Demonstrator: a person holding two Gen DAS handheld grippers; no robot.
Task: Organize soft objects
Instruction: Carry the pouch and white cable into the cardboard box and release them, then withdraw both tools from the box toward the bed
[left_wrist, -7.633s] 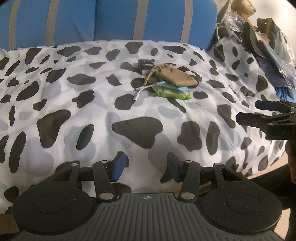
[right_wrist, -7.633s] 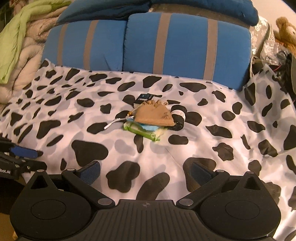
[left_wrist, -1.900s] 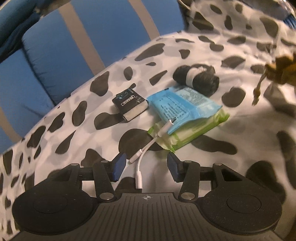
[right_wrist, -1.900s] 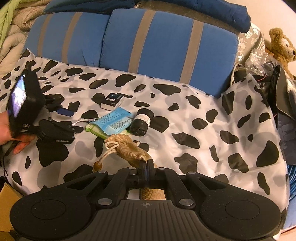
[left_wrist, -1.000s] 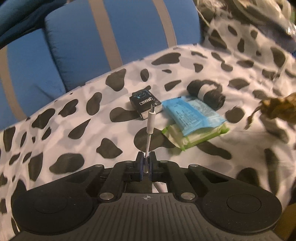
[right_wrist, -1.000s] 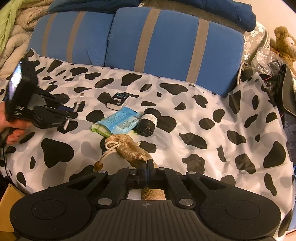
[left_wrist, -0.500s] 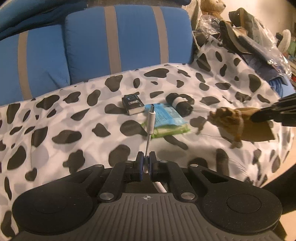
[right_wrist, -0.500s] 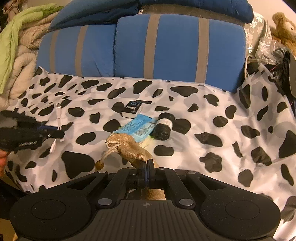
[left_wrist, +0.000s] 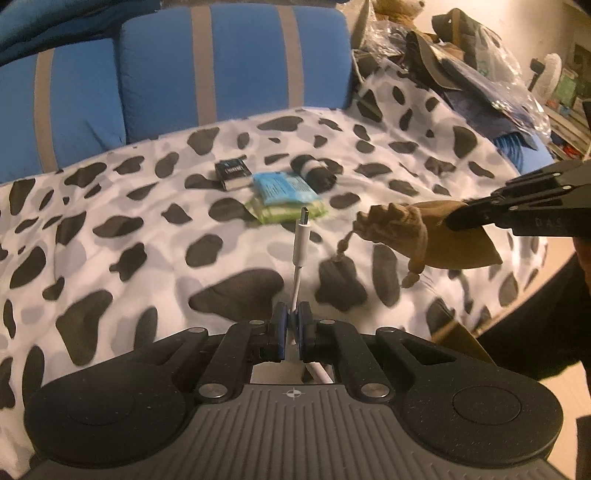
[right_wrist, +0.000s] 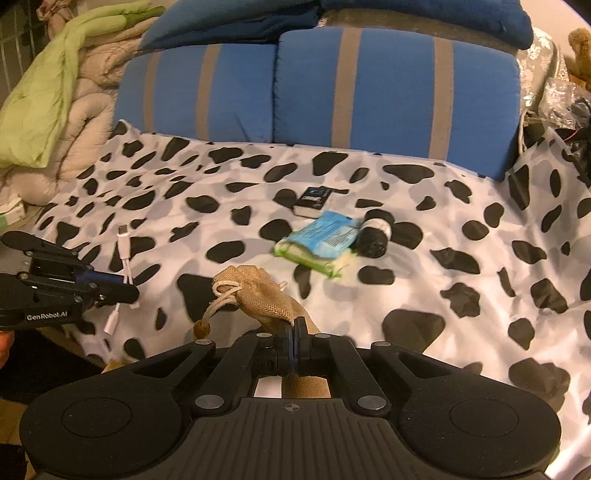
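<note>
On the bedcover (right_wrist: 424, 295), the box (right_wrist: 314, 201) lies behind the two stacked packets (right_wrist: 321, 243). The roll (right_wrist: 375, 236) lies just right of them, before the cushions (right_wrist: 369, 85).

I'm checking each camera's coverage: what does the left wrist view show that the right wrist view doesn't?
Only the left wrist view: the right gripper side-on, pinching the burlap pouch, and clutter heaped at the bed's right.

Only the right wrist view: the left gripper side-on, holding the white adapter cable, and a green blanket.

Both: wipes packs, black roll, small box, blue cushions.
</note>
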